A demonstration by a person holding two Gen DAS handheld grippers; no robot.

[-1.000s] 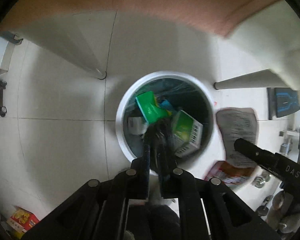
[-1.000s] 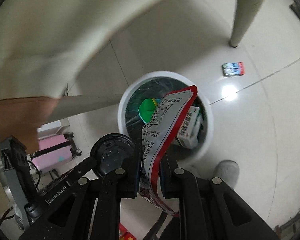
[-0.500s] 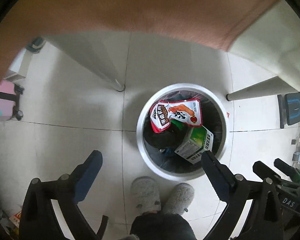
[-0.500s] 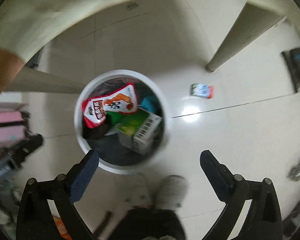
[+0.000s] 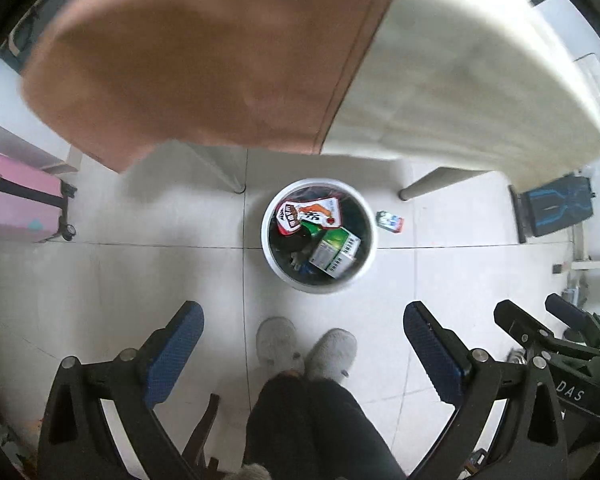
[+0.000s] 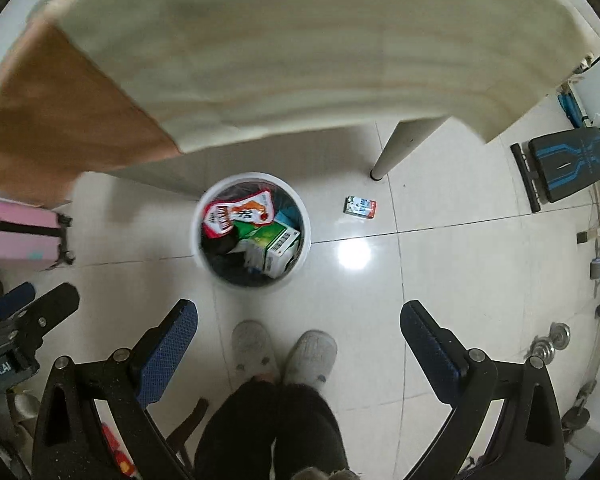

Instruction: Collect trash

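A white round trash bin (image 5: pixel 269 220) stands on the tiled floor under the table edge; it also shows in the right wrist view (image 6: pixel 306 220). Inside lie a red and white snack bag (image 5: pixel 310 218) (image 6: pixel 238 214) and a green and white carton (image 5: pixel 334 252) (image 6: pixel 274 244). A small red and white carton (image 5: pixel 390 221) (image 6: pixel 360 206) lies on the floor to the right of the bin. My left gripper (image 5: pixel 302 350) and right gripper (image 6: pixel 298 344) are both wide open and empty, high above the floor.
The table with a cream top (image 6: pixel 300 48) and an orange cloth (image 5: pixel 188 48) overhangs the bin. A table leg (image 6: pixel 400 148) stands right of the bin. A pink suitcase (image 5: pixel 16 204) is left, a black and blue bench (image 6: pixel 568 164) right. The person's slippered feet (image 5: pixel 306 348) are below.
The right gripper opened and dropped the red snack bag into the bin. The left gripper opened too. Both grippers rose well above the bin.
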